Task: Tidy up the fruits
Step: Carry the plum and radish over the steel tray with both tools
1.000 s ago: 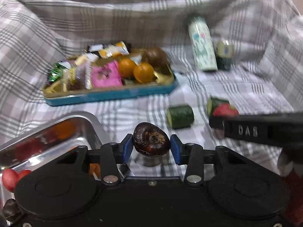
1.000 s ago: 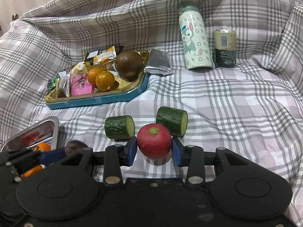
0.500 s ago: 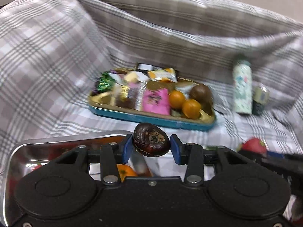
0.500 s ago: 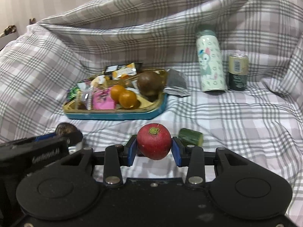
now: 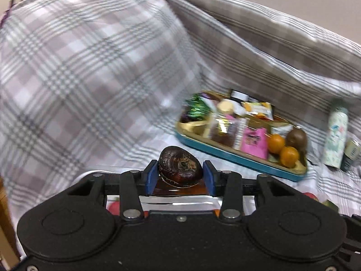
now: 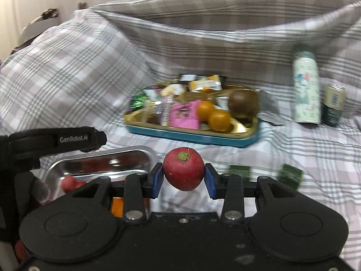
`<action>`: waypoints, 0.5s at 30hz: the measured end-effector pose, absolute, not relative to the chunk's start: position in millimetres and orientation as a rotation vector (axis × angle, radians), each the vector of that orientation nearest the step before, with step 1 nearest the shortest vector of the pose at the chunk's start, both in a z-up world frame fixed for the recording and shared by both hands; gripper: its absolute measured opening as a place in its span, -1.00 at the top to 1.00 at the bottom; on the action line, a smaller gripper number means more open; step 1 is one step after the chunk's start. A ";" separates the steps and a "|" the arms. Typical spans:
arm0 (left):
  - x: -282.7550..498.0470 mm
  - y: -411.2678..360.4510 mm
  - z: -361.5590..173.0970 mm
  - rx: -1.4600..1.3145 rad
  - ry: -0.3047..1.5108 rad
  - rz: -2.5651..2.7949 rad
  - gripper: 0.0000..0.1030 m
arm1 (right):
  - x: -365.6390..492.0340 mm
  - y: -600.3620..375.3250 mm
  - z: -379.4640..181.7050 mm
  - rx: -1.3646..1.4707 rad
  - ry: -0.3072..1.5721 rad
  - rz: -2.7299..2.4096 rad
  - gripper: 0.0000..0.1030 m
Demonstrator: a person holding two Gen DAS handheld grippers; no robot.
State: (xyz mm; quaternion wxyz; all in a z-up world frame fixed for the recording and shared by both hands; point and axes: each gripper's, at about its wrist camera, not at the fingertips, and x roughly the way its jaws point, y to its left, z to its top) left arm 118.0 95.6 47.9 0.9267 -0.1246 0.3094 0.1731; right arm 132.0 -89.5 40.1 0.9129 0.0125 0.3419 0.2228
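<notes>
Nearest: left gripper [image 5: 180, 179] clamped on a dark brown fruit [image 5: 179, 167], held over the steel tray [image 6: 99, 158]. Right gripper [image 6: 183, 181] clamped on a red fruit [image 6: 183, 169], just beside that tray. Tray already holds red and orange pieces. Two green cucumber chunks [image 6: 289, 174] lie loose on the plaid cloth [image 6: 67, 79]. Farther: teal snack tray [image 6: 194, 135] with two oranges [image 6: 213, 115], bottle [image 6: 306, 88], can [image 6: 334, 105]. Judged partway done.

The left gripper [image 5: 179, 176] points downward, its blue pads [image 5: 150, 179] clamped on a dark brown fruit [image 5: 179, 169]. The right gripper [image 6: 183, 180] likewise pinches a red fruit [image 6: 183, 169].
</notes>
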 end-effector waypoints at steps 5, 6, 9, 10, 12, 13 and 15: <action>95.2 118.6 42.2 -0.279 0.624 0.444 0.03 | 129.6 -68.0 41.0 0.021 0.705 0.520 0.21; 91.1 120.6 40.6 -0.281 0.622 0.455 0.03 | 128.2 -63.8 41.2 0.022 0.702 0.533 0.21; 74.1 126.4 33.6 -0.280 0.616 0.476 0.03 | 121.2 -55.9 41.1 0.014 0.687 0.560 0.21; 67.2 127.4 30.8 -0.281 0.616 0.477 0.03 | 118.7 -54.3 40.2 0.009 0.683 0.569 0.21; 55.9 128.0 26.8 -0.285 0.619 0.477 0.03 | 114.4 -53.6 37.1 0.002 0.681 0.585 0.21; 49.4 127.5 25.0 -0.285 0.620 0.467 0.03 | 112.6 -54.1 35.2 -0.001 0.683 0.591 0.21; 40.2 126.6 23.3 -0.293 0.621 0.451 0.02 | 111.3 -55.0 31.3 -0.005 0.692 0.598 0.21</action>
